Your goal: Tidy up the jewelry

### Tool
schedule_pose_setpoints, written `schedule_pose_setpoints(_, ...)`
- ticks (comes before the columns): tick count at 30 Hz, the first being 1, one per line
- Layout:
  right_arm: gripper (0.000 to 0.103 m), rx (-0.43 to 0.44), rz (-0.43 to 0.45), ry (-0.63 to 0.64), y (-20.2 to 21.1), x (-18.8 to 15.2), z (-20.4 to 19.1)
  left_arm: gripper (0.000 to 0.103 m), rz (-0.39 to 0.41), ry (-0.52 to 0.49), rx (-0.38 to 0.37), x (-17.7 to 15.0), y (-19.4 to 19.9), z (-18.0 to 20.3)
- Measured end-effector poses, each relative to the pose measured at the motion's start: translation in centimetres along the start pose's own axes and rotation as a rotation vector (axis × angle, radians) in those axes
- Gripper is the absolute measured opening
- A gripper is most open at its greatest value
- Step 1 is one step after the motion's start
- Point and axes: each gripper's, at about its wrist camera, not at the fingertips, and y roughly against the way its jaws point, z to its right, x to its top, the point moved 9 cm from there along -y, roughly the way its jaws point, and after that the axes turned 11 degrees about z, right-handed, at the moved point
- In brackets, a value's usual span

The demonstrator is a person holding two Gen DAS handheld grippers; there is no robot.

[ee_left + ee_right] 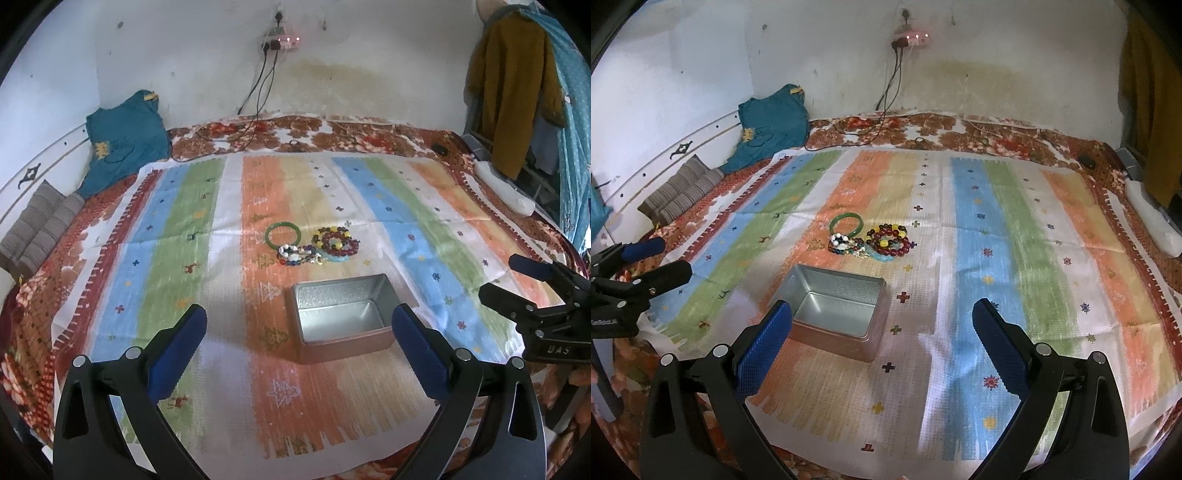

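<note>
An open, empty metal tin (340,317) (836,314) sits on the striped cloth (184,229) (997,258). Just beyond it lies a pile of jewelry: a green bangle (283,235) (846,226), dark red bead bracelets (338,242) (892,240), a multicoloured bead string (295,254) (846,245) and a pale blue piece (338,258) (882,256). My left gripper (299,325) is open, held near the tin's front, nothing between its fingers. My right gripper (882,325) is open too, right of the tin. Each gripper shows in the other's view: the right gripper (506,277), the left gripper (670,258).
The cloth covers a floral blanket (314,136) on a bed against a white wall. A teal garment (125,144) and striped pillow (40,225) lie at the back left. Cables (258,92) hang from a wall socket. Clothes (517,92) hang at the right; a white roll (1152,221) lies at the bed's right edge.
</note>
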Motion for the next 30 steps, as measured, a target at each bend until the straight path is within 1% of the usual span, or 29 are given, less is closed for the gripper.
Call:
schedule_pose_setpoints(2, 0.099, -0.004, 0.001, 0.0, -0.2, 0.2, 0.1, 0.098, -0.003, -0.01, 0.012, 0.0, -0.2, 0.1)
schedule_pose_setpoints(7, 0.099, -0.019, 0.005, 0.012, -0.7, 0.8, 0.3, 0.098, -0.011, -0.038, 0.007, 0.2, -0.8, 0.5)
schedule_pose_setpoints(11, 0.099, -0.022, 0.001, 0.017, -1.1, 1.0, 0.3, 0.098, -0.007, -0.068, 0.045, 0.4, -1.2, 0.4)
schedule_pose_setpoints(19, 0.099, -0.022, -0.026, 0.024, -2.3, 1.4, 0.4, 0.098, -0.041, -0.064, 0.035, 1.3, -2.9, -0.1)
schedule_pose_setpoints(24, 0.099, -0.024, -0.037, 0.002, -3.4, 2.3, 1.2, 0.098, -0.048, -0.058, 0.054, 2.1, -4.0, -0.8)
schedule_pose_setpoints(28, 0.099, -0.039, -0.046, 0.008, -4.4, 2.8, 1.6, 0.098, -0.06, -0.062, 0.069, 2.5, -5.2, -1.1)
schedule_pose_setpoints(30, 0.099, -0.039, -0.053, 0.0, -4.9, 3.0, 1.7, 0.098, -0.065, -0.064, 0.065, 2.8, -5.7, -1.1)
